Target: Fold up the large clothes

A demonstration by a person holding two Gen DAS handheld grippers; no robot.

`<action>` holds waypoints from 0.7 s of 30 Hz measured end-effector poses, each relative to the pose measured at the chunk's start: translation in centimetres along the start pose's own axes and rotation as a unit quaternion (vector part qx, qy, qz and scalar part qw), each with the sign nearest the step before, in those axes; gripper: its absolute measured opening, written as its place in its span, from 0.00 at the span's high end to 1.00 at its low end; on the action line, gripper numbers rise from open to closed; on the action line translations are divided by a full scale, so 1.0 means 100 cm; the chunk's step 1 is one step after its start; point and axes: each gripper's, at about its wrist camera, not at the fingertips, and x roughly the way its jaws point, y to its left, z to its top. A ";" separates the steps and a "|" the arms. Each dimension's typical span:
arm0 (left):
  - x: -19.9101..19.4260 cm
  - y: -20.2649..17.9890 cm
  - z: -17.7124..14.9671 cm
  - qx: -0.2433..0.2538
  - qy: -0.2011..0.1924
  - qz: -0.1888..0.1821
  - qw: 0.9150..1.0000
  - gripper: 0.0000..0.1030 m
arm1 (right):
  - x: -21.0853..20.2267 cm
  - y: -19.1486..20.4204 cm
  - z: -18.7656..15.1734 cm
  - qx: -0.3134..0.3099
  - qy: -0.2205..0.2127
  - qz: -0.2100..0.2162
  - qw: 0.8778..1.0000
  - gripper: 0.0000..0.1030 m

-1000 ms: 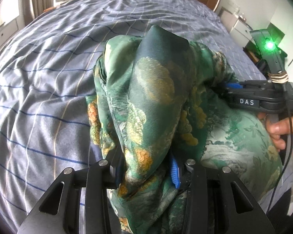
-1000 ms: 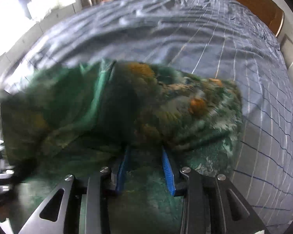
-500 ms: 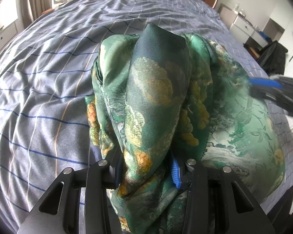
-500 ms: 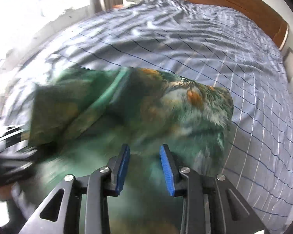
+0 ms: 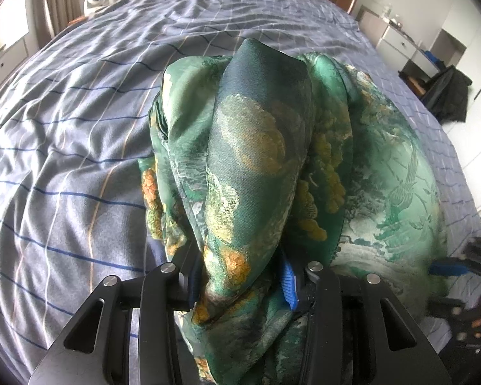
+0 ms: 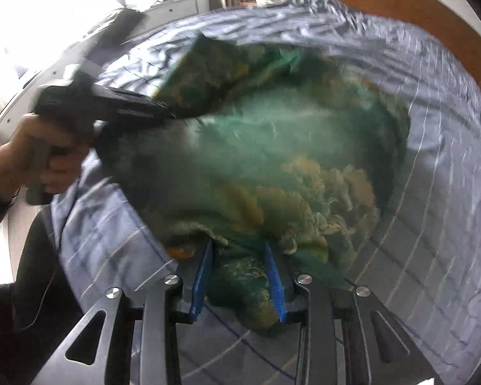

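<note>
Green patterned silk garment (image 5: 259, 147) lies bunched on the bed (image 5: 64, 128); the left hand-held gripper (image 5: 240, 279) and right hand-held gripper (image 6: 239, 276) each pinch its fabric.

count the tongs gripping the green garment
2: left tongs clamp a bunched fold near the camera; right tongs grip the garment edge, blurred.

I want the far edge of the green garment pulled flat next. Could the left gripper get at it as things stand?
Probably not yet. The left gripper is shut on a bunched fold of the garment, which rises in front of it and hides the far edge; it would have to let go first.
</note>
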 end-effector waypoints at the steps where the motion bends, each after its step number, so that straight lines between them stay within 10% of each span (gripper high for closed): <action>1: 0.001 0.000 0.000 0.000 -0.001 0.000 1.000 0.61 | 0.009 -0.001 0.001 -0.001 0.005 0.002 1.000 0.67; 13: 0.000 0.001 0.000 -0.009 0.001 0.006 1.000 0.60 | 0.047 0.000 0.017 -0.014 0.018 -0.002 1.000 0.67; 21: -0.001 0.003 0.004 -0.013 0.010 0.002 1.000 0.58 | -0.040 -0.030 0.011 0.062 -0.041 0.046 0.996 0.67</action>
